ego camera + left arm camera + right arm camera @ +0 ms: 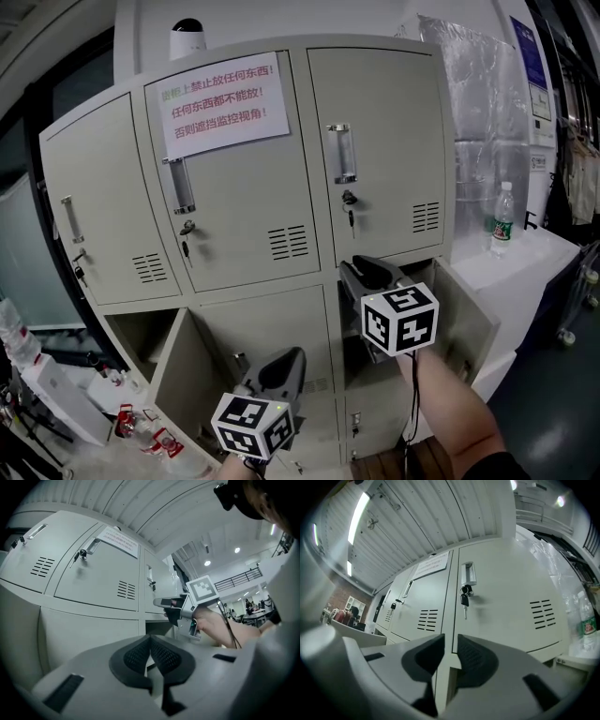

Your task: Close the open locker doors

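My left gripper [292, 359] comes first, nearest to me. Its dark ribbed pads [136, 657] meet at the tips, closed on nothing. It points level at the bottom row of the pale grey steel locker bank [239, 187]. Just to its left stands the grey lower-left door [178, 370], swung out toward me, an upright panel seen almost edge-on. Its compartment is dark behind it. So that door lies left of these fingers, and this hand is the nearer one to it.

A little farther in and higher is my right gripper [354, 270]. There is a narrow slit between its pads [474, 660], nothing in it, holding nothing. It sits at the mouth of the open lower-right compartment. The grey lower-right door [473, 323] hangs wide open to its right, upright too, folded back toward the white counter [539, 258]. That one is the right hand's job, I reckon. The panel is off to the right of the fingers, so they probably have to get round to its far side before a push toward the frame counts.

Beyond, the three upper doors [375, 141] are shut, keys in the locks.
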Available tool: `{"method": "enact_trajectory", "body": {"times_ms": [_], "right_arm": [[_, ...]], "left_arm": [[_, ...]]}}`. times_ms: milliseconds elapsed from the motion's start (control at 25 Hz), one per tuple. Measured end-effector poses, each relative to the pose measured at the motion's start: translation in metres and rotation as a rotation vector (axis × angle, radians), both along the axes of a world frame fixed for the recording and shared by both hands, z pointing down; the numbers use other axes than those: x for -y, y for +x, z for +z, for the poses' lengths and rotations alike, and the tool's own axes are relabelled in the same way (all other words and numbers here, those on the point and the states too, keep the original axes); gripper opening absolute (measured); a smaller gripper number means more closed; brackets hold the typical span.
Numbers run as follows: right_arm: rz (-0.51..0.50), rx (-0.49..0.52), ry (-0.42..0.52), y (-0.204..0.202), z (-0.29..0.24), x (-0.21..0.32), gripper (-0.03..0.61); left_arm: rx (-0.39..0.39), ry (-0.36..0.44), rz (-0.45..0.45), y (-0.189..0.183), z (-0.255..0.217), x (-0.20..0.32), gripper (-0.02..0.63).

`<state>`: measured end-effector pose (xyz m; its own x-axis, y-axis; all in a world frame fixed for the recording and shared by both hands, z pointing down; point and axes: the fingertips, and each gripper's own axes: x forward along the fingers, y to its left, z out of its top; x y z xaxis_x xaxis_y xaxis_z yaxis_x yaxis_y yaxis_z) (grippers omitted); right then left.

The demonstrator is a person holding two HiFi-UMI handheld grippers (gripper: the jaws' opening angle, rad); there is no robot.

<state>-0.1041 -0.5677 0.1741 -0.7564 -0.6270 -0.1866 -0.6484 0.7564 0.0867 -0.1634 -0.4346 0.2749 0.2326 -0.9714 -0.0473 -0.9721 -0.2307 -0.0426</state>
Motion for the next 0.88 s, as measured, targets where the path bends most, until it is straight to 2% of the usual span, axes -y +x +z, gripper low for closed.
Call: {"method": "enact_trajectory", "body": {"times_ms": [40, 80, 400, 880], "right_arm": [[0.012, -0.004, -0.004, 0.003, 0.004, -0.004, 0.037], [0.019, -0.010, -0.007, 0.006, 0.008, -0.009, 0.002], [0.060, -0.024, -0.067, 0.020, 0.041, -0.060, 0.000], [0.155, -0.028, -0.097, 0.052, 0.060, -0.145, 0.000]], "left_arm": [[0.001, -0.002, 0.006, 0.002, 0.001, -0.005, 0.005], [0.002, -0.005, 0.013, 0.004, 0.004, -0.010, 0.005], [-0.001, -0.051, 0.076, 0.009, 0.019, -0.053, 0.005], [-0.017, -0.060, 0.176, 0.026, 0.025, -0.125, 0.005]]}}
